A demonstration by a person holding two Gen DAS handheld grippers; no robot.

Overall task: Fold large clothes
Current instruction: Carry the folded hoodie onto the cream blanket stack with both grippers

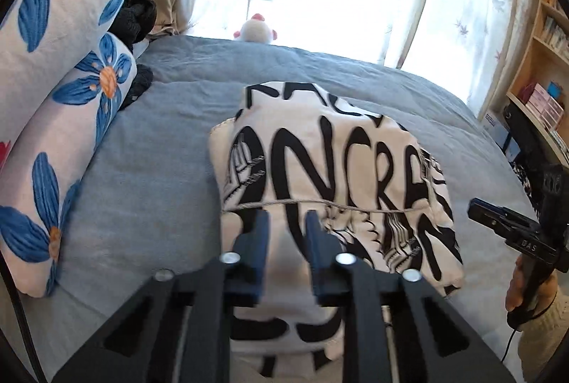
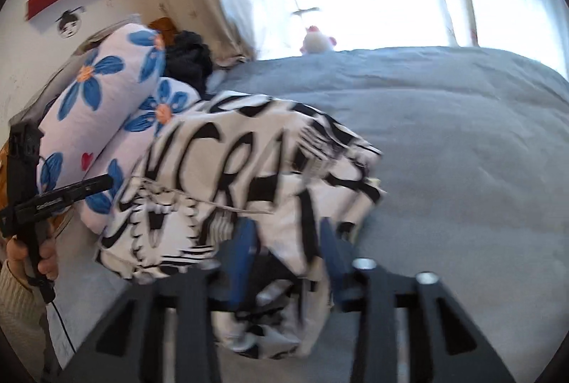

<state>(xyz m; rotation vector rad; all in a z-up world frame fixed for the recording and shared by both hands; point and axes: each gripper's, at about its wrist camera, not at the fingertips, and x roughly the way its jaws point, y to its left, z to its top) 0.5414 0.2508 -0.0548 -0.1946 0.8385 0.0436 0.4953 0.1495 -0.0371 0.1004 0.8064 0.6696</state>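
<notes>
A white garment with big black lettering [image 1: 330, 169] lies folded in a bundle on the grey-blue bed [image 1: 160, 169]. My left gripper [image 1: 286, 223] is over its near edge, fingers apart with cloth showing between them. In the right wrist view the garment [image 2: 231, 169] is bunched and blurred. My right gripper [image 2: 288, 237] has its blue fingers apart with a fold of the cloth lying between them. The right gripper also shows in the left wrist view [image 1: 512, 233] at the garment's right side, and the left gripper shows in the right wrist view [image 2: 71, 191] at the left.
Two flowered pillows [image 1: 60, 91] lie along the bed's left side with dark clothing [image 1: 138, 13] behind them. A small plush toy [image 1: 256, 29] sits at the far edge by the bright curtained window. A bookshelf [image 1: 540, 91] stands at the right.
</notes>
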